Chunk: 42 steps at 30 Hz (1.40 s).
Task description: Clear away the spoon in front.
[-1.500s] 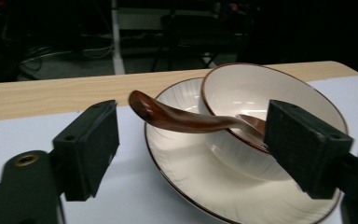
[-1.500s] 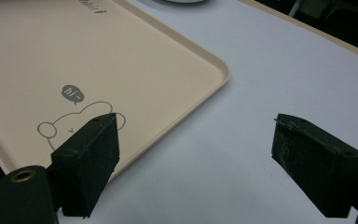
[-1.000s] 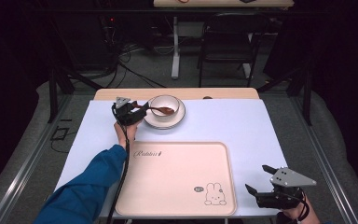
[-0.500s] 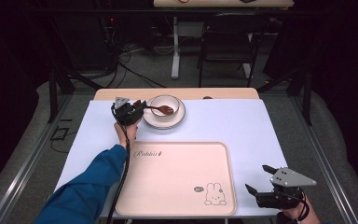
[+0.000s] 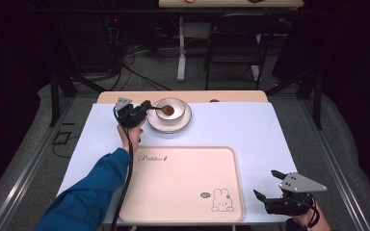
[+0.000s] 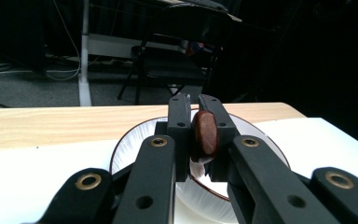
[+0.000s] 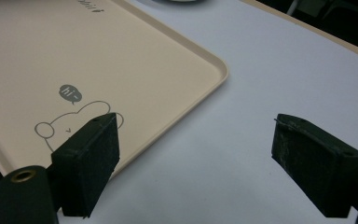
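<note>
At the far left of the table the left gripper (image 5: 142,109) has just been closing, and its jaws now pinch the handle of the brown spoon (image 6: 205,135) — the spoon's head lies in the white bowl (image 5: 169,114) just beside it. Nearer, the beige tray (image 5: 183,185) sits mid-table. Off its right corner, the right gripper (image 5: 266,185) hovers with jaws wide apart — nothing between them.

Left gripper (image 6: 193,140) fingers just closed, now clamped on brown spoon (image 6: 205,133) handle over bowl (image 6: 261,149).
</note>
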Motion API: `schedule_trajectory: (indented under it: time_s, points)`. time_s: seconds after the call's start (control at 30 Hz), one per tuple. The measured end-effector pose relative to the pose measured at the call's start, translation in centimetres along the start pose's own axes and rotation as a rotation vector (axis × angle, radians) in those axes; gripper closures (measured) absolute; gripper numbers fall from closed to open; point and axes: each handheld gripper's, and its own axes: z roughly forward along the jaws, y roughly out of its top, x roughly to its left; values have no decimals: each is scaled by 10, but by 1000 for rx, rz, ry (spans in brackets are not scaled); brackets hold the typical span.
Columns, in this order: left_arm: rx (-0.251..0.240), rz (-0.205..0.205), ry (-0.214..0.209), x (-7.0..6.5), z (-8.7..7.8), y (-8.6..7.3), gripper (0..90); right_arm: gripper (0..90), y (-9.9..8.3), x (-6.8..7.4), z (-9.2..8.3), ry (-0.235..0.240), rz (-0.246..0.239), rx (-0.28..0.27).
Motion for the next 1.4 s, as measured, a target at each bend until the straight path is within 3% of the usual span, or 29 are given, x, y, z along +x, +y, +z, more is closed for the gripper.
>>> schedule_trajectory:
  time_s: [0.53,1.1,1.4]
  points:
    - [-4,24,-16,-2,-5,13,841,142,0,0,0,0,-1,-1]
    - [46,51,-45,-8,-11,30,841,142,0,0,0,2,-2,-1]
    - [61,85,-65,-15,-21,45,842,142,0,0,0,1,-2,0]
